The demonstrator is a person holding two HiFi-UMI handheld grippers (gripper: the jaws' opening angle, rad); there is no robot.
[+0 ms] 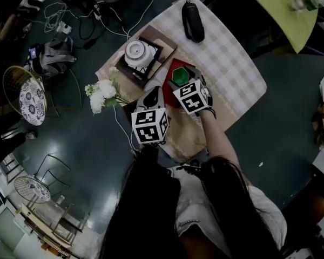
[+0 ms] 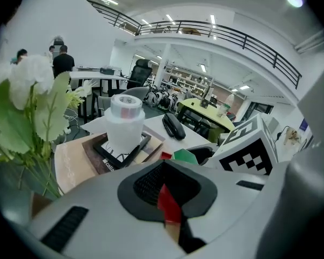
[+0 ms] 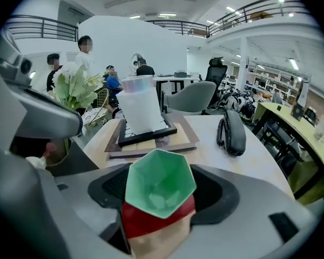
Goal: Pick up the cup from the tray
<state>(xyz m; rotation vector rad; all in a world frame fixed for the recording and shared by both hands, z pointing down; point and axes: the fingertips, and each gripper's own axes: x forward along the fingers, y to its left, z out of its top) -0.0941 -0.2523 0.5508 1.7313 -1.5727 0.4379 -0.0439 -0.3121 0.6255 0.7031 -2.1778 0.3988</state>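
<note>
A green hexagonal cup (image 1: 180,75) (image 3: 161,182) stands on a small red tray (image 1: 170,99) (image 3: 151,220) on the checked tablecloth. My right gripper (image 1: 182,81) (image 3: 161,198) reaches around the cup. The cup sits between its wide-set jaws, with dark pad showing on either side, and still rests on the tray. My left gripper (image 1: 155,89) (image 2: 167,198) hovers at the tray's left edge, and its jaws are drawn together to a thin slit. A sliver of red tray shows through that slit. In the left gripper view the cup (image 2: 184,156) peeks out behind the right gripper's marker cube.
A white lidded jar (image 1: 137,53) stands on a black frame atop wooden boards behind the tray. A black case (image 1: 193,20) lies at the far side of the table. White flowers (image 1: 102,93) hang off the left edge. People stand in the background.
</note>
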